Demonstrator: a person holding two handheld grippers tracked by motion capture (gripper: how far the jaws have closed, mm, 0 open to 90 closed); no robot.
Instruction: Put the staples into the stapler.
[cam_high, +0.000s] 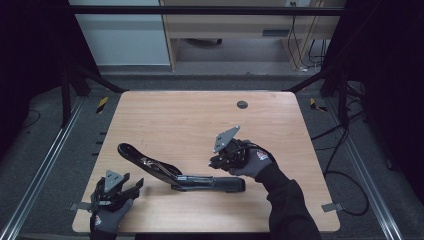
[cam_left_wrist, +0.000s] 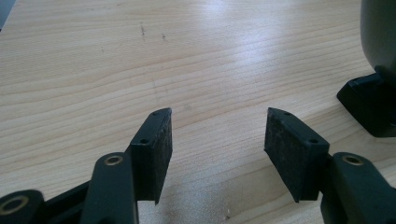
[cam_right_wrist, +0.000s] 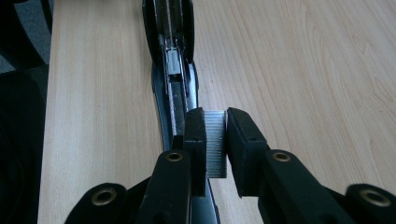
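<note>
**One open stapler, one strip of staples, two grippers**

No brand name or readable writing shows on anything here; the only mark is a small red-and-white badge on the back of each glove, too small to read.

One stapler (cam_high: 172, 172) lies on the wooden table (cam_high: 200, 115), near its front edge. It is black and hinged open: one arm points toward the table's left side, the other lies flat toward the right. In the right gripper view its metal staple channel (cam_right_wrist: 172, 60) faces up, running away from the camera.

One strip of staples (cam_right_wrist: 215, 142), silvery and ribbed, sits clamped between the pads of the right gripper (cam_right_wrist: 215, 140), held just above the near end of the stapler's channel. In the high view that right gripper (cam_high: 220, 162) hovers over the stapler's flat arm.

The left gripper (cam_left_wrist: 217, 149) is released, jaws spread with nothing but bare wood between them. It rests at the table's front left corner (cam_high: 131, 186), just beside the stapler's raised arm.

One dark round hole (cam_high: 242, 104) marks the table's far side.
</note>
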